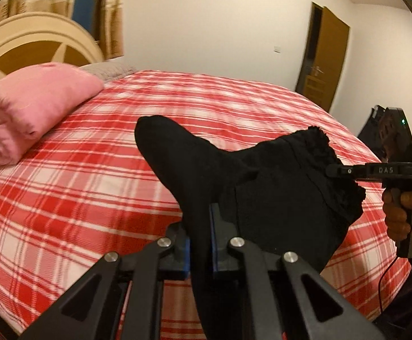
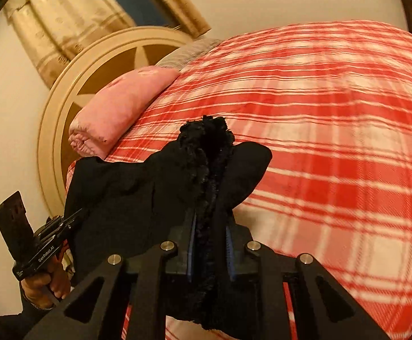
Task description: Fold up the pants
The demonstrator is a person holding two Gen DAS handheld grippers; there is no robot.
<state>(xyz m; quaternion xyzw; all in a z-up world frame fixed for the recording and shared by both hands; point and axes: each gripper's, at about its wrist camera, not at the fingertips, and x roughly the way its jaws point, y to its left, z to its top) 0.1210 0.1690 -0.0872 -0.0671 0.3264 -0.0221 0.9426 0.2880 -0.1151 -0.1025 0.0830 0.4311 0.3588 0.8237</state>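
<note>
Black pants (image 1: 262, 192) hang in the air above a bed with a red-and-white plaid cover (image 1: 92, 175). My left gripper (image 1: 200, 226) is shut on one part of the dark cloth, which runs down between its blue-padded fingers. In the left wrist view my right gripper (image 1: 333, 170) pinches the frayed waistband edge at the right. The right wrist view shows that gripper (image 2: 210, 221) shut on the fuzzy waistband (image 2: 206, 147), with the pants (image 2: 126, 192) stretched toward my left gripper (image 2: 75, 215) at the lower left.
A folded pink blanket (image 1: 30, 113) lies at the head of the bed by a cream-and-brown headboard (image 1: 21, 48). A brown door (image 1: 322, 56) stands in the far wall. A hand (image 1: 401, 215) holds the right gripper's handle. Plaid cover (image 2: 333, 141) stretches out beyond the pants.
</note>
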